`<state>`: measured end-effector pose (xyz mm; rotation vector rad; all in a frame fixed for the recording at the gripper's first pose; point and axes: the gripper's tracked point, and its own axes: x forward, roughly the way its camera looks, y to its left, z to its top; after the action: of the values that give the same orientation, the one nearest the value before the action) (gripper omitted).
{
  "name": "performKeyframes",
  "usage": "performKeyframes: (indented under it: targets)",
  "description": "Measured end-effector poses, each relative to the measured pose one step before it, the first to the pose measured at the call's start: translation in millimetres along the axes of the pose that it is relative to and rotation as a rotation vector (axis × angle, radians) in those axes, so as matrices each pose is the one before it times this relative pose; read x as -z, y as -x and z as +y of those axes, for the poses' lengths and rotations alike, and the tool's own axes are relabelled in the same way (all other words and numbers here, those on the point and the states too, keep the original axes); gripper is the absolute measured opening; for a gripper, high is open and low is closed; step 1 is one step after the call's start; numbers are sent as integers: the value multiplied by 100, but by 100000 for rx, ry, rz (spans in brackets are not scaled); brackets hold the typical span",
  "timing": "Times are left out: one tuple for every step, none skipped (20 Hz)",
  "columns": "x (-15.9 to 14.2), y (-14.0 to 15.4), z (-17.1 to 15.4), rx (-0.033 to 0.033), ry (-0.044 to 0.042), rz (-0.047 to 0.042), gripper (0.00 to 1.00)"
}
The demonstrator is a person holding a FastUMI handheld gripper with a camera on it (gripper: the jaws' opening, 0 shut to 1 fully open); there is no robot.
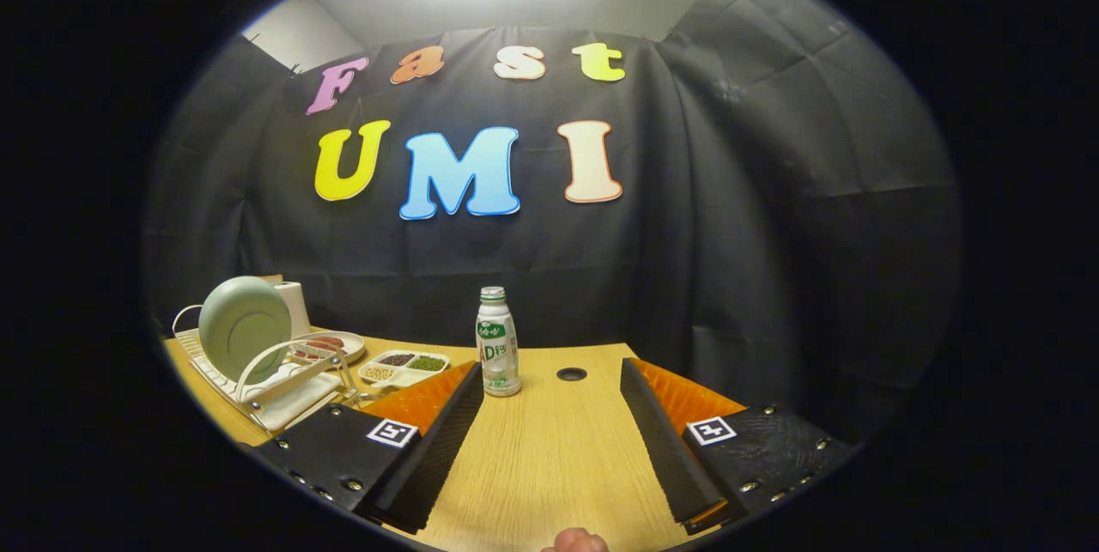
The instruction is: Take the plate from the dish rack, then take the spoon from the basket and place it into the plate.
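Hovering low over the wooden table (549, 457), the gripper (549, 427) has its jaws spread wide with nothing between them but bare tabletop. No contact with any object.

Just ahead of the fingers, close by the tip of the left one, stands a small white bottle (498, 344) with a green label, upright. Beside it, a little further on, is a round dark cable hole (571, 374) in the tabletop. A fingertip of the person's hand (575, 542) shows at the near edge, behind the jaws.

Off to the left, beyond the left finger, sits the white dish rack (266, 380). The plate (245, 326) stands in it on edge, leaning slightly, its round face turned toward the gripper. It is pale green, plain, matte-looking, with a shallow rim; the rack's curved white bar crosses in front of its lower part. Behind the rack a white cylinder (296, 303), possibly a paper roll, is partly hidden by the plate.

Between rack and bottle lie a shallow dish (330, 346) with reddish contents and a divided tray (403, 366) holding what look like beans. I cannot pick out a spoon or a basket with any certainty; too small to tell at this range.

Progress, as judged: nothing done. Plate is in the rack, gripper well apart from it. Remaining: travel left to the rack, grip the plate by its rim, lift it clear and set it down; then find the spoon and lay it in the plate.
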<state>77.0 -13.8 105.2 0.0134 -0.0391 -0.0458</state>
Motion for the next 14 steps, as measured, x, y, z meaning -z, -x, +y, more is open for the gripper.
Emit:
performKeyframes:
  targets:
    - [-1676,418,672,-1004,-1160,-399,98]
    - [-1567,325,602,63,-1267,20,98]
    - [-1180,364,450,454,-774,126,98]
    - [-1111,372,722,17,-613,302,98]
    - [-1016,345,670,462,-310,62,98]
    - [-946,357,826,-26,109,-167,98]
    - [-625,343,574,1600,535,1347,98]
    - [-428,355,555,825,-447,1499,98]
    - [-902,373,1091,116,-854,73,98]
    - [-1019,255,811,745,-947,-573,98]
    - [-826,220,747,382,-414,-1217,98]
    - [-927,66,839,341,483,-1045,98]
    - [-573,-109,703,1420,982,-120,98]
    - [-387,-215,498,1387,924,775,98]
